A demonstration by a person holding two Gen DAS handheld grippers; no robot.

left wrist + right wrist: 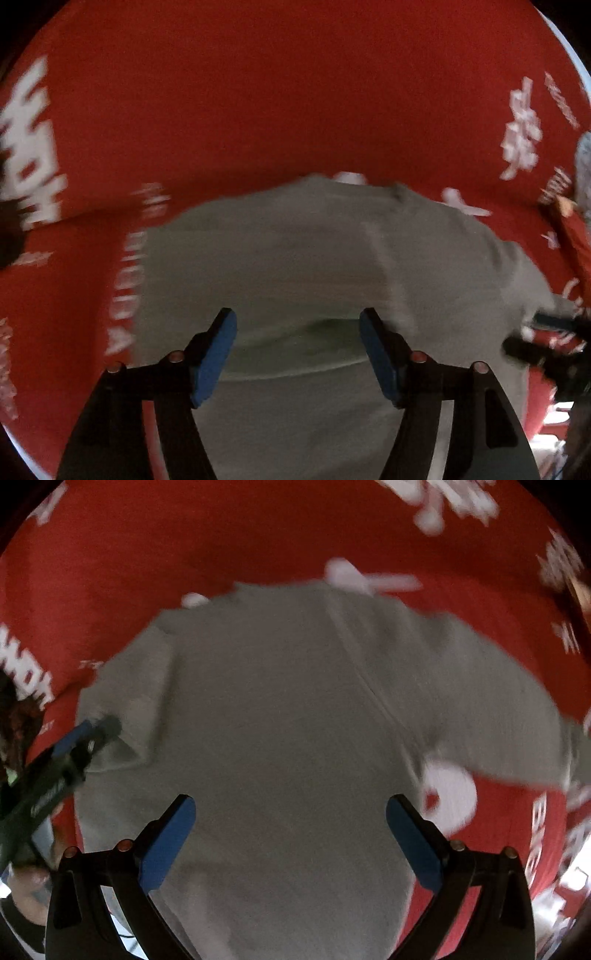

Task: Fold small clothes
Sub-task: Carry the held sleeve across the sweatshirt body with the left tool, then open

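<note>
Lying flat on the red cloth (258, 110), the grey garment (280, 709) is the thing to be folded, and everything else takes its place from it. It is spread wide so its edges can be reached from above — that, I judge, is why both tools point steeply down at it and not across it.

The left gripper (298, 354) hovers over the garment's near part with its jaws wide and nothing between the blue pads (214, 363); the fabric shows in the gap, unpinched. The right gripper (291, 843) hangs above the garment's middle, jaws likewise spread wide and empty. In the right view the left gripper appears at the garment's left edge, beside a turned-over flap there.

The garment looks like soft, matte knit, limp and a little rumpled, with a seam or crease running down it off centre. The red cloth under it is smooth, printed with white lettering and snowflake-like marks. Both pictures are blurred, so finer weave cannot be told. Both grippers' fingers are dark, rigid and angular.
</note>
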